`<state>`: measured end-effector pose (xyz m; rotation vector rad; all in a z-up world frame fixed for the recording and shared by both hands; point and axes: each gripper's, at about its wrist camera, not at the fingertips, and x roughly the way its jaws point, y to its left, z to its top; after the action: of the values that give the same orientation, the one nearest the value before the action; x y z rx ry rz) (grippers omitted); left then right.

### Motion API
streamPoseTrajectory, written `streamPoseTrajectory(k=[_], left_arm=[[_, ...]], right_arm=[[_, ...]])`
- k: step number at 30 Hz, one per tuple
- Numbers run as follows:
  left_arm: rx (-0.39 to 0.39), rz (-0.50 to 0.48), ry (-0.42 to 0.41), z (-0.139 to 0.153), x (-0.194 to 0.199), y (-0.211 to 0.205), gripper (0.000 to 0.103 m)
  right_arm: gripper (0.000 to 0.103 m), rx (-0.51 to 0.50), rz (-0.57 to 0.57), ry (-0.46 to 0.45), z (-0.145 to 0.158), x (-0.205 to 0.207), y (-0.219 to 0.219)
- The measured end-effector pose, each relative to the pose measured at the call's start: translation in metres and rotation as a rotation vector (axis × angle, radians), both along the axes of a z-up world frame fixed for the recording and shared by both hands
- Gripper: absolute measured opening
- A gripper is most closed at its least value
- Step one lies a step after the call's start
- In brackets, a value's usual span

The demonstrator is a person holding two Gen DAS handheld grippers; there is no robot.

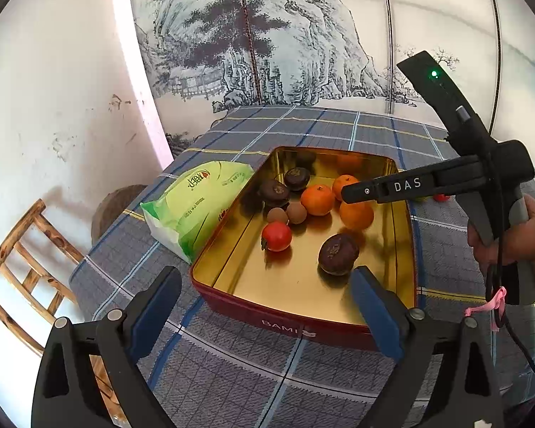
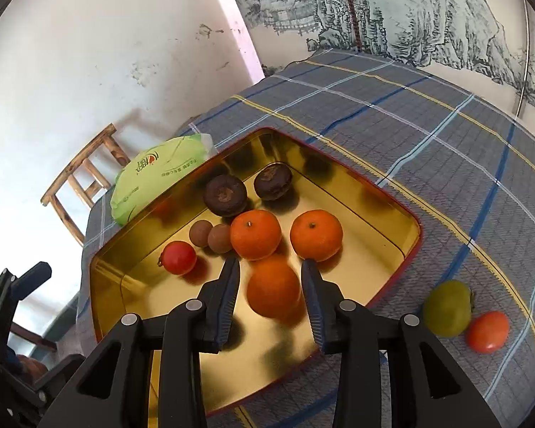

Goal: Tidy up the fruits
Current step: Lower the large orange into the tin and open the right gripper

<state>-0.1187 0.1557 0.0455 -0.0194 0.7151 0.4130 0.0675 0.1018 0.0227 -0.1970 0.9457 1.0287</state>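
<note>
The right gripper holds an orange between its pads, low over the tin, apparently to set it beside the two oranges already grouped there. The left gripper hangs released and empty at the tin's near rim, out of the way. A green fruit and a tomato wait on the table, probably next.

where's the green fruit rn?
In the right wrist view, the green fruit sits low right on the tablecloth, outside the tin, touching a red tomato.
</note>
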Motion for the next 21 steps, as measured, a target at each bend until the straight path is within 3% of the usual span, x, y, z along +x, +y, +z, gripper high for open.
streamPoseTrajectory(k=[13,17,21], left_arm=[[0.0,0.003,0.019,-0.005,0.0,0.0,0.094],[0.002,0.001,0.031,-0.008,0.001,-0.001,0.095],[0.006,-0.001,0.044,-0.01,0.003,-0.004,0.095]], right_arm=[[0.039,0.074,0.001,0.029,0.007,-0.01,-0.013],[0.052,0.106,-0.012,0.039,0.007,-0.015,-0.03],[0.053,0.155,-0.026,0.016,0.015,-0.023,-0.054]])
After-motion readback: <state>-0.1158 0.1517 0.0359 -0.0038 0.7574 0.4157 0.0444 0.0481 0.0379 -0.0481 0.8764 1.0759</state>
